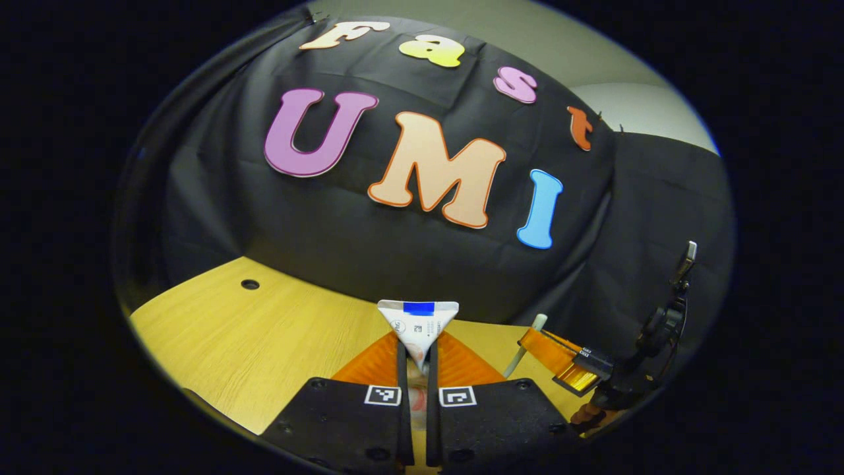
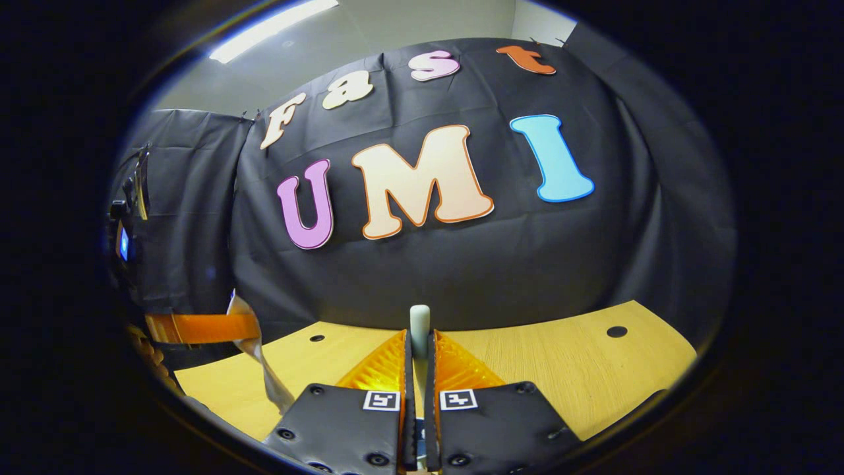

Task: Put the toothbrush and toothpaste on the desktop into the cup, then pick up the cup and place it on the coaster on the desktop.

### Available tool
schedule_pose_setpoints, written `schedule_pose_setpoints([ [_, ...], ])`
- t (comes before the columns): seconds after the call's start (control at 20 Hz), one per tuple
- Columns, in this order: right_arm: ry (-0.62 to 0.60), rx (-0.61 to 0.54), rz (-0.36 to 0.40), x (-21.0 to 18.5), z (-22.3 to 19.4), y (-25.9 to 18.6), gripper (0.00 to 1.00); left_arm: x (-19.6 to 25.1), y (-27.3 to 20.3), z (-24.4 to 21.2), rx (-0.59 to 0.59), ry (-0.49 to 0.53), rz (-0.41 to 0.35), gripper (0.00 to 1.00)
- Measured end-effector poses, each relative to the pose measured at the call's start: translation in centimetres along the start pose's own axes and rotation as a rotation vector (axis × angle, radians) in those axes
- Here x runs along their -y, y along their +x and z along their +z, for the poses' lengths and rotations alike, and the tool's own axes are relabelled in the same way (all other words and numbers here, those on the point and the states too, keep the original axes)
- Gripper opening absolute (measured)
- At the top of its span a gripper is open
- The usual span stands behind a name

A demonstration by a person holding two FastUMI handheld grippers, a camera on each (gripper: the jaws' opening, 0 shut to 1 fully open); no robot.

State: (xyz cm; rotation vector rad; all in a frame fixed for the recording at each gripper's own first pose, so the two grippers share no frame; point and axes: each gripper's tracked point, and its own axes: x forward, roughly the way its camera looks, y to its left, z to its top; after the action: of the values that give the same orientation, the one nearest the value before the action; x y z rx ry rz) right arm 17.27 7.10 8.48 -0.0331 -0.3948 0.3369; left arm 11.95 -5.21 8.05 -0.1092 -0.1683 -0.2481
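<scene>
My left gripper (image 1: 417, 349) is shut on the white toothpaste tube (image 1: 417, 323), whose flat crimped end with a blue strip sticks up between the fingers, above the wooden desktop (image 1: 264, 336). To its right the other gripper (image 1: 567, 363) holds a pale toothbrush handle (image 1: 527, 343). In the right gripper view my right gripper (image 2: 419, 349) is shut on the toothbrush (image 2: 419, 323), its pale end pointing up. The left gripper (image 2: 198, 328) with the hanging toothpaste tube (image 2: 260, 356) shows at the left.
The wooden desktop (image 2: 560, 369) has small round holes (image 2: 616, 331) near its back edge and meets the black cloth wall. A phone on a stand (image 1: 682, 264) rises at the right of the left gripper view.
</scene>
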Motion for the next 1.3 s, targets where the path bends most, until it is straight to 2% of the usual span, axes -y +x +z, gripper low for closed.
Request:
schedule_pose_setpoints([
  [0.2, -0.020, 0.000, -0.007, -0.4, -2.0, -1.0, 0.10, 2.4, 0.9, -1.2, 0.040, -0.015, -0.077, 0.06],
  [0.3, -0.014, 0.013, -0.024, -0.1, -1.7, -1.9, 0.14, 3.3, 1.5, -1.4, 0.044, -0.013, -0.099, 0.06],
  [0.4, -0.013, 0.032, -0.057, 0.8, -0.5, -3.4, 0.29, 4.7, 2.0, -1.2, 0.051, -0.005, -0.140, 0.06],
  [0.55, -0.035, 0.074, -0.180, 4.3, 1.9, -5.7, 0.99, 6.9, 3.1, -2.1, 0.026, 0.019, -0.196, 0.06],
  [0.75, -0.013, 0.057, -0.340, 9.0, 2.3, -10.0, 0.98, 8.8, 4.4, -4.9, -0.034, 0.013, -0.270, 0.06],
  [0.95, -0.044, 0.050, -0.472, 12.4, 1.6, -14.4, 0.98, 10.3, 4.8, -8.1, -0.055, 0.013, -0.339, 0.06],
  [1.0, -0.050, 0.047, -0.498, 13.0, 1.1, -15.3, 0.95, 10.3, 4.8, -8.7, -0.049, 0.020, -0.350, 0.06],
  [1.05, -0.051, 0.045, -0.517, 13.4, 0.6, -16.2, 0.98, 10.4, 4.8, -9.1, -0.042, 0.032, -0.359, 0.06],
  [1.25, -0.043, 0.043, -0.569, 13.9, -1.0, -19.1, 0.99, 10.8, 4.4, -10.1, -0.003, 0.071, -0.387, 0.07],
  [1.3, -0.049, 0.041, -0.574, 13.8, -1.2, -19.6, 0.98, 10.8, 4.4, -10.4, -0.002, 0.079, -0.380, 0.12],
])
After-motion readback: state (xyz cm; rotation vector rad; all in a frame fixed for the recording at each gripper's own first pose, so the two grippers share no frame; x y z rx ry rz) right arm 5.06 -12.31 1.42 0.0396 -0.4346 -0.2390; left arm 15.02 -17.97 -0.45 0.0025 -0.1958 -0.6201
